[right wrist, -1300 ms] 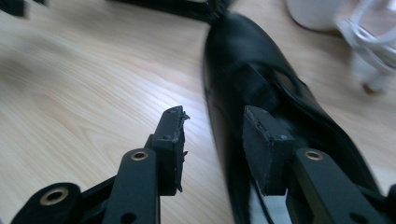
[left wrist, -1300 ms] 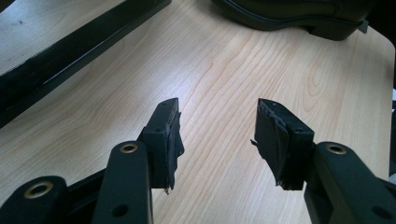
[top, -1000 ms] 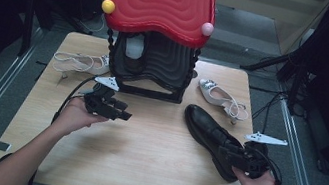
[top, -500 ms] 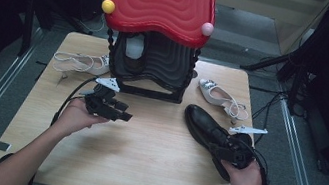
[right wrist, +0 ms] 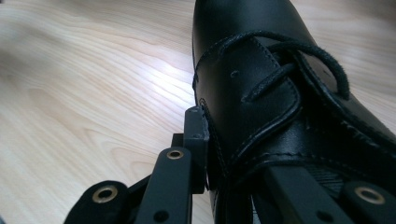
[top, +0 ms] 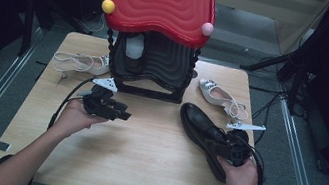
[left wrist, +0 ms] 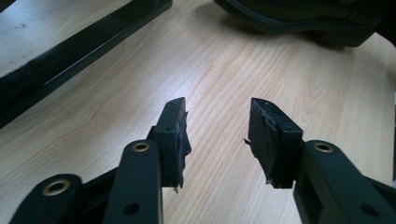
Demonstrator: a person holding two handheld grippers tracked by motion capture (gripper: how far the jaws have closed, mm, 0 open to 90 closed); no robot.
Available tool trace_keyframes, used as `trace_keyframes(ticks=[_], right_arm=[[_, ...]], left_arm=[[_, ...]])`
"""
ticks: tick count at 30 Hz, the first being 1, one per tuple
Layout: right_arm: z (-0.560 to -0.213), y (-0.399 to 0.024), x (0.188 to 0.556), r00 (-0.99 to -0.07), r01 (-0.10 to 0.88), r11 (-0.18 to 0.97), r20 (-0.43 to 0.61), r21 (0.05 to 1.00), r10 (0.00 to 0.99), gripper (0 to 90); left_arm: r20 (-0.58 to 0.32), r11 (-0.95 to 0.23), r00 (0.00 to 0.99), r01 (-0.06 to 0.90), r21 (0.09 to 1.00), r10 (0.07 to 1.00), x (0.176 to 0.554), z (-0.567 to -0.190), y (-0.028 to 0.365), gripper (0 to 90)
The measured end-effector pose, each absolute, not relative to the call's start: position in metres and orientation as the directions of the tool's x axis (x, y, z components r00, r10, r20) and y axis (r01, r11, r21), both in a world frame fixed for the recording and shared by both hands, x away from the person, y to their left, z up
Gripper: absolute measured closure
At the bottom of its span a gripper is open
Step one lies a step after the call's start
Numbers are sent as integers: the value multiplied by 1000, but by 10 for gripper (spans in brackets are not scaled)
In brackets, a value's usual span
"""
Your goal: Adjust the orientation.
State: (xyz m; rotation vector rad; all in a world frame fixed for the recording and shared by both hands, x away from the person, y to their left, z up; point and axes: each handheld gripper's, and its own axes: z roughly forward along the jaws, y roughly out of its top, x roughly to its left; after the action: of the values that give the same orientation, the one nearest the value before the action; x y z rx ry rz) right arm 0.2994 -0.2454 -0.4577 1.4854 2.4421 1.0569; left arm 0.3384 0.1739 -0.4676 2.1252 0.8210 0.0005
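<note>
While the red-topped shoe rack (top: 155, 45) stands far, the black lace-up shoe (top: 200, 124) lies right on the table (top: 141, 159); the right gripper (right wrist: 224, 154) has just closed onto its side, ready to lift, while the left gripper (left wrist: 217, 135), narrowing, holds nothing.

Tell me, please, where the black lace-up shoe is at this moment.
In the high view the black lace-up shoe lies on the table's right half, just in front of the pale heeled shoe, with the right gripper clamped on its side wall.

Black lace-up shoe (top: 202, 129); red wavy-ribbed rack top (top: 162, 1); pale wood-grain table (top: 140, 164).
</note>
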Motion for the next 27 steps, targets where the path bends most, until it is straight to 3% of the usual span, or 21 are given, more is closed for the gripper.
trace_keyframes(ticks=[7,11,19,27], right_arm=[[-453,-213,301,-587,714,337,264,613,765,799],[-454,-194,305,-616,699,366,257,614,745,799],[-455,-162,315,-672,666,421,249,616,697,799],[-458,-138,323,-705,646,464,241,606,667,796]], left_arm=[[-323,-393,763,588,707,560,335,-467,180,722],[-305,-377,766,570,730,566,329,-465,184,793],[-286,-384,767,562,733,575,318,-466,185,876],[-284,-370,744,578,727,605,311,-470,189,887]])
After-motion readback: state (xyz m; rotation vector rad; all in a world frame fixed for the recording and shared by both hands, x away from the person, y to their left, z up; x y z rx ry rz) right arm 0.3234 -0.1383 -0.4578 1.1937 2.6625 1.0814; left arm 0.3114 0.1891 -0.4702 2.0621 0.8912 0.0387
